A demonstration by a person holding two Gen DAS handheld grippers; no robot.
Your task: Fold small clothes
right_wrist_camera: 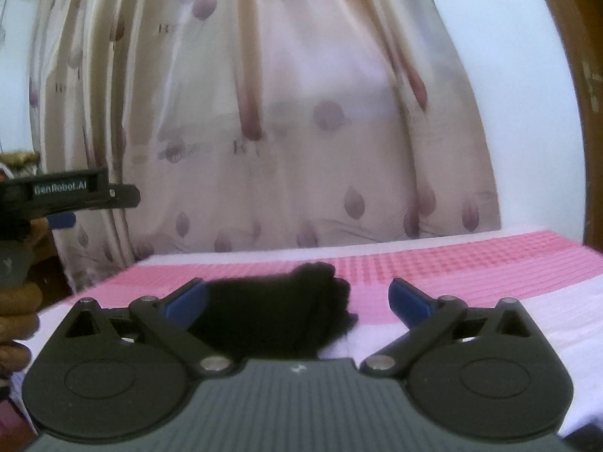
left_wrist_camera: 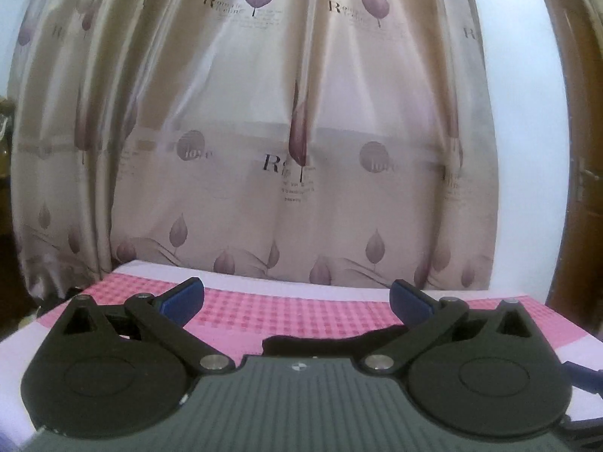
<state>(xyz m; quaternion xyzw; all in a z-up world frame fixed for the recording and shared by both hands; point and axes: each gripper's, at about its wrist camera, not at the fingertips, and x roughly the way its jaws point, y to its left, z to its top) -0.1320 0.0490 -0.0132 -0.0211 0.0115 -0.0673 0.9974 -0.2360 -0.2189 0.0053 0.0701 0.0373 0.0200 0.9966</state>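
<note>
While both fingers gape empty | black garment (right_wrist_camera: 279, 312) lies between right fingers (right_wrist_camera: 184, 303)

My left claw (left_wrist_camera: 297, 299) is spread wide, its 2 blue fingertips (left_wrist_camera: 182, 298) far apart and gripping nothing. My right claw (right_wrist_camera: 297, 299) is just as wide, both blue fingertips (right_wrist_camera: 409, 301) apart and bare. Seen from the right claw, my left one hangs level, off to its left.

A black garment (right_wrist_camera: 279, 316) is seen lying on the pink checked bed (right_wrist_camera: 471, 260). The right gripper (right_wrist_camera: 297, 301) is held over it, jaws spread wide.
</note>
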